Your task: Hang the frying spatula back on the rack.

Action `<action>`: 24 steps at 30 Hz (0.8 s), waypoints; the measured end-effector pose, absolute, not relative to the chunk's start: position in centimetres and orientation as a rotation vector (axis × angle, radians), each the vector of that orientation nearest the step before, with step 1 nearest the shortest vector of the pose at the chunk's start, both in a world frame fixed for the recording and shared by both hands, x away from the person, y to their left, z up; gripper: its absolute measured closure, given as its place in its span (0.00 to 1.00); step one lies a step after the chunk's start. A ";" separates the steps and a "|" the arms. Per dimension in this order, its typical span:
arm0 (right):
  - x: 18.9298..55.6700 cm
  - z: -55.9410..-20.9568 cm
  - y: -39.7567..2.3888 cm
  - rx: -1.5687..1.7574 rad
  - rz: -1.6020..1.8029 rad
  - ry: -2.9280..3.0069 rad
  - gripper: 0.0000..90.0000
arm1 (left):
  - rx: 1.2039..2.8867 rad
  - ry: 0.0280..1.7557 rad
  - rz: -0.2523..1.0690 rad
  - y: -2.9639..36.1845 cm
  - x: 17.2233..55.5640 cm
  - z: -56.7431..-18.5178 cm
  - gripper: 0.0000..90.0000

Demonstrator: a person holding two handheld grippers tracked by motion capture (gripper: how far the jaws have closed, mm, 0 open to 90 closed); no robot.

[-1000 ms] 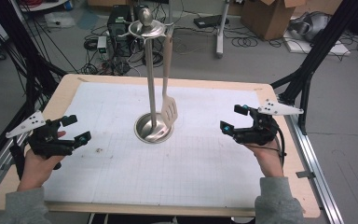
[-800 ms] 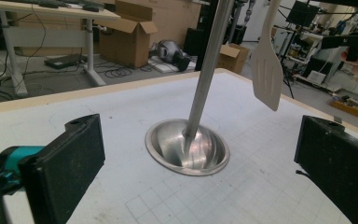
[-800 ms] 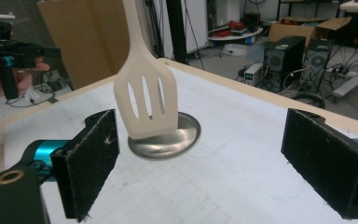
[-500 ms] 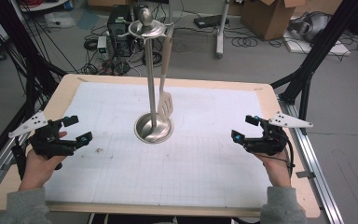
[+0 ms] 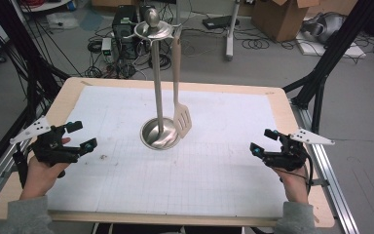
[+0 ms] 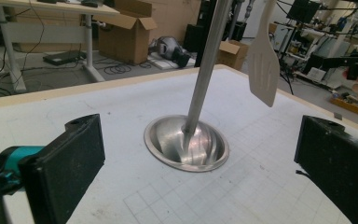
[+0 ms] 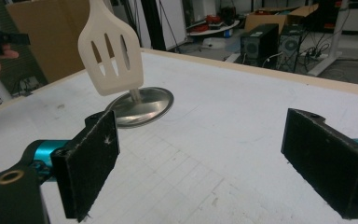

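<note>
Right gripper (image 5: 264,142) withdrew to table edge; spatula (image 5: 182,122) hangs well apart, fingers wide.

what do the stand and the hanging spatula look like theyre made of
Stand: looks like polished metal, probably steel; its dish base mirrors light. Spatula: matte cream, with no shine or visible grain, so probably plastic or silicone, though pale wood is possible.
</note>
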State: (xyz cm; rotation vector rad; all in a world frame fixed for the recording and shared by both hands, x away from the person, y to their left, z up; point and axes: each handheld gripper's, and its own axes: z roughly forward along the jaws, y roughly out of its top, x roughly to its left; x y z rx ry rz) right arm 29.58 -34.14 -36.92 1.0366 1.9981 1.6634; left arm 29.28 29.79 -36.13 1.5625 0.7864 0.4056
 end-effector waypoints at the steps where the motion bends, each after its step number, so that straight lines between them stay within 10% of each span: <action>1: 29.5 -36.9 -34.3 1.039 1.666 1.992 0.12 | 1.562 0.786 0.407 29.8 29.3 -36.1 0.02; 24: 28.4 -38.2 -38.3 1.120 1.651 1.882 0.12 | 1.574 0.796 0.420 29.9 29.0 -36.4 0.02</action>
